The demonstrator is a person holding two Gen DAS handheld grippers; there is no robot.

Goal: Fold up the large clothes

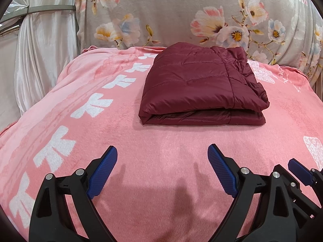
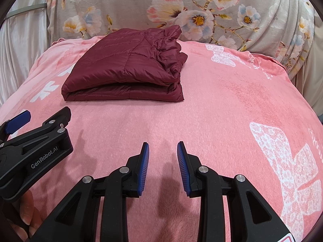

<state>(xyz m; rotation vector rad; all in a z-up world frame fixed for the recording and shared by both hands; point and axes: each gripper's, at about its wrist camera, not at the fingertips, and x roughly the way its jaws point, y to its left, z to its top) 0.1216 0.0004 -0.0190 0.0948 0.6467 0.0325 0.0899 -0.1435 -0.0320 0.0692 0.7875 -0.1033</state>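
Left gripper (image 1: 162, 151): jaws wide, empty, over the pink blanket (image 1: 171, 141). Right gripper (image 2: 163, 147): jaws narrow, nothing between them. Jacket (image 1: 201, 88) lies well beyond both, mid-bed, folded into a compact stack; far corner bunched. Folding looks done; perhaps tidying left.

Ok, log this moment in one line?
jacket: folded on pink blanket | left gripper: open, empty | right gripper: open, empty

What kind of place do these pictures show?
Probably a bedroom or similar home room: a pink blanket covers a soft bed-like surface, a floral bedcover hangs behind, and a pale curtain drapes at left. A folded maroon puffer jacket lies there.
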